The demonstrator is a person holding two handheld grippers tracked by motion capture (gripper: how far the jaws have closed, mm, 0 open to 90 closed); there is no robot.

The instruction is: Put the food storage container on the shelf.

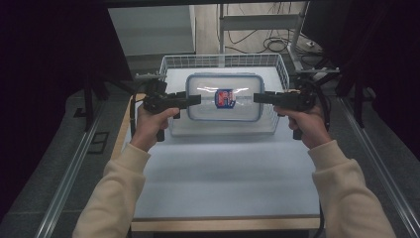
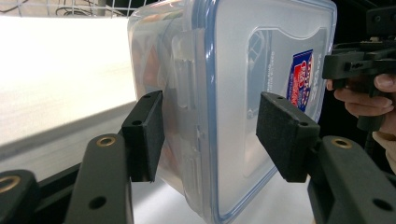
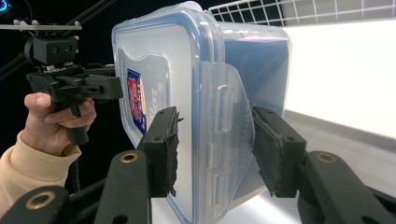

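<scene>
The wire basket (image 1: 283,64) sits on the table, and the clear lidded container (image 1: 225,97) lies dead between the two grippers, long axis running from one to the other. Left gripper (image 1: 190,99) straddles its near end, jaws spread around the side latch (image 2: 184,70). Right gripper (image 1: 261,97) mirrors that, spread about the opposite latch (image 3: 227,112), neither nearer.

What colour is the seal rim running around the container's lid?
Blue, around the clear lid of the container; the right gripper view shows it best.
</scene>
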